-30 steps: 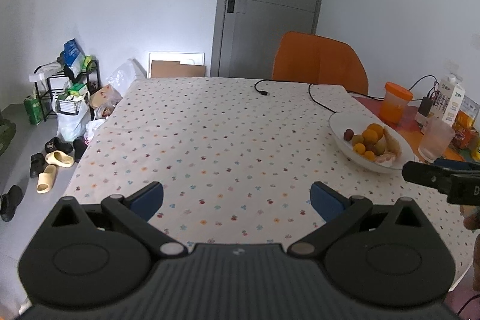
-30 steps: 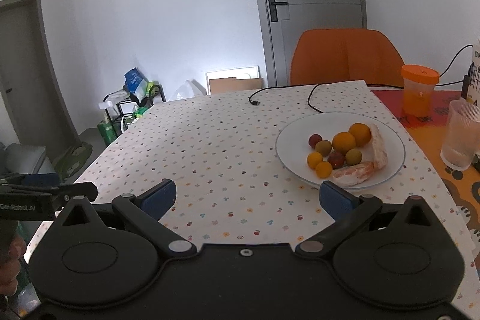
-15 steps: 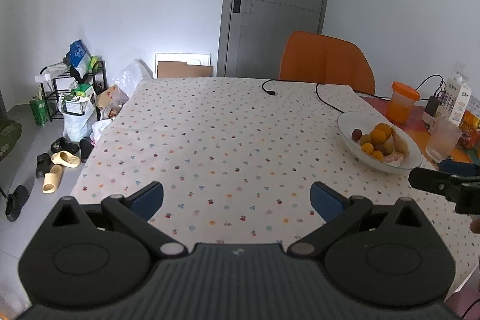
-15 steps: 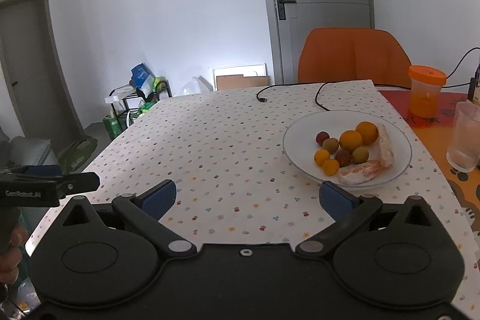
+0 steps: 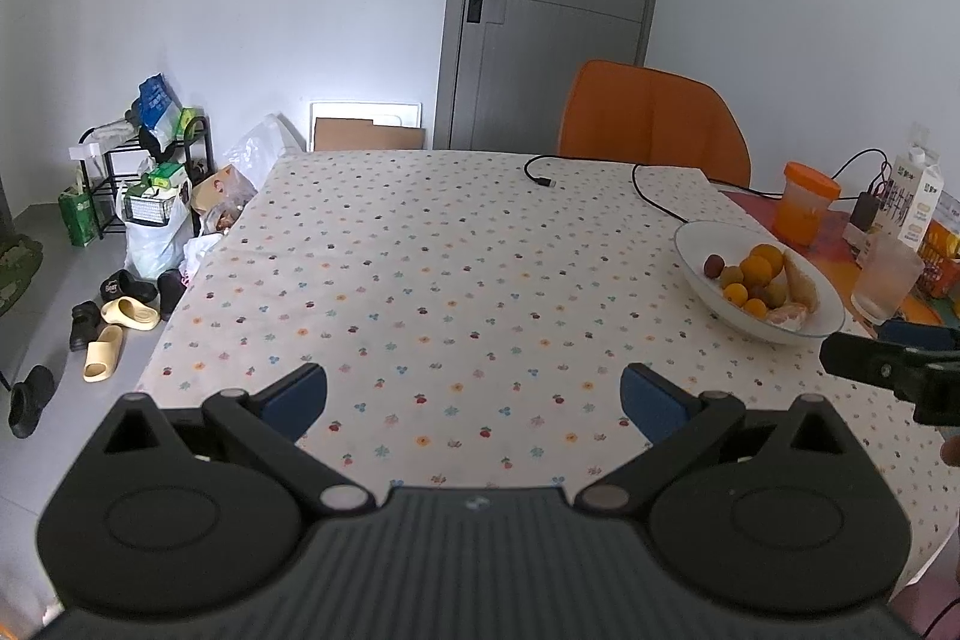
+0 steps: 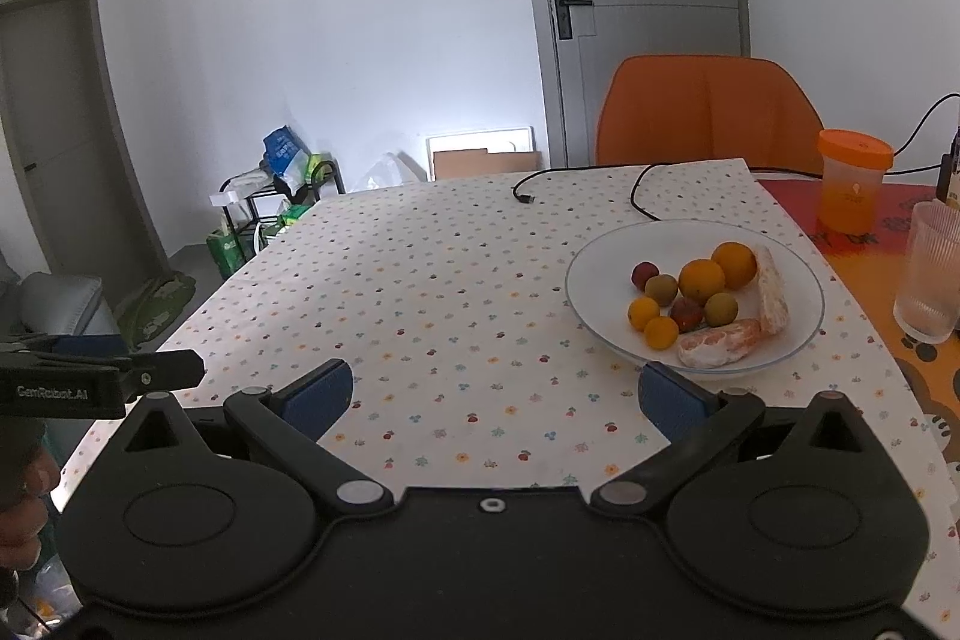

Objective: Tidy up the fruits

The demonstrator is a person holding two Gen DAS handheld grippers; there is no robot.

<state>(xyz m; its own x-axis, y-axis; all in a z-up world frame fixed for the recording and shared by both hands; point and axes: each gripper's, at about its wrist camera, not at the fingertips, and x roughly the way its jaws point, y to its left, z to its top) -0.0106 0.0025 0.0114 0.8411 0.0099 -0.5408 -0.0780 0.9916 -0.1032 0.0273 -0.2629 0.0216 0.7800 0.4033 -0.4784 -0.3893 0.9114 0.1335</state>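
**White bowl holds all fruit; both tools idle at near tabletop edge**

White bowl [image 6: 696, 340] sits on the right side of the tabletop [image 6: 456, 280], near its right edge. It contains two oranges [image 6: 702, 280], several smaller yellow, green and dark red fruits [image 6: 660, 332], and two peeled citrus segments [image 6: 720, 340] lying against the near and right inner wall. The pieces touch one another in a loose cluster.

I see the right gripper [image 6: 492, 394] low over the near tabletop edge, fingers spread wide, nothing between them. The bowl's near rim is just beyond its right fingertip. The left gripper [image 5: 474, 394] is also spread and holds nothing; it points across bare cloth, with the bowl [image 5: 708, 280] well off to its right.

Surroundings: a ribbed drinking glass [image 6: 927, 274] and an orange lidded cup [image 6: 852, 190] stand to the right of the bowl. A black cable [image 6: 588, 178] runs across the far tabletop.

Hazards, as I judge them:
- Round fruit may roll out of the fingers or off the tabletop if gripped off-centre.
- Peeled segments are soft; a firm closure would likely crush them.
- Pulling one piece may shift its neighbours.
- A wide rightward swing risks striking the glass.
- No sorting destination is visible; I cannot tell where the fruit should go.
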